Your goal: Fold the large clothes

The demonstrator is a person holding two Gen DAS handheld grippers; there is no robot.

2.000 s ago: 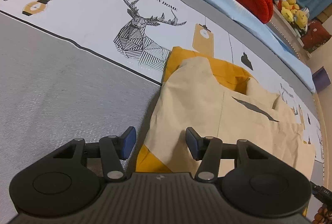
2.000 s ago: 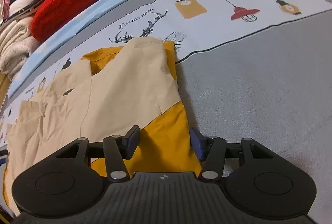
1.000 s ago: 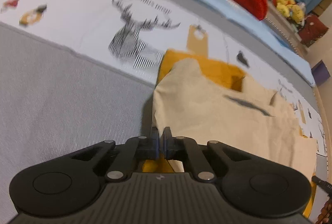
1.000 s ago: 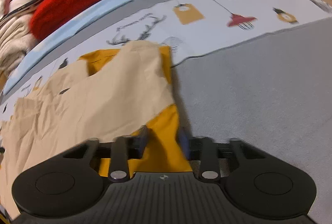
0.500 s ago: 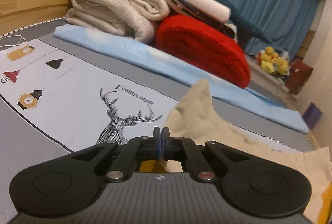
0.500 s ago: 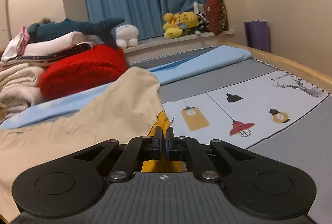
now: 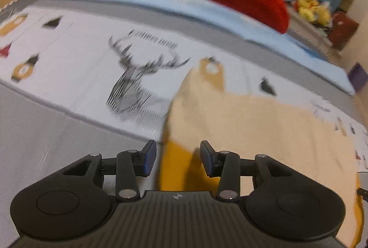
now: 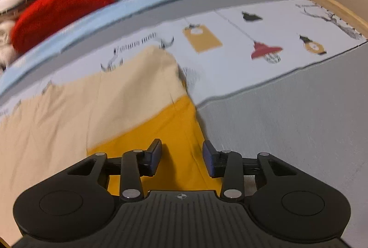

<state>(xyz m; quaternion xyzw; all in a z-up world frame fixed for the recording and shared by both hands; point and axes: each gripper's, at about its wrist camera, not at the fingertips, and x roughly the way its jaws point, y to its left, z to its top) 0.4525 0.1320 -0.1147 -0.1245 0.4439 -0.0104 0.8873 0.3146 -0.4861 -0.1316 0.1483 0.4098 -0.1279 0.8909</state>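
Our left tongs [image 7: 177, 157] and right tongs [image 8: 182, 157] have just sprung apart, released over the garment [image 8: 92, 105]; only our left view shows the deer print [image 7: 135, 84] beside it.

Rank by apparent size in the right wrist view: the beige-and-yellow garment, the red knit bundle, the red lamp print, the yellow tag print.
1. Beige-and-yellow garment, largest by far, though nearest the camera.
2. Red knit bundle, farther off, so likely understated.
3. Yellow tag print.
4. Red lamp print, close to the tag; unsure.
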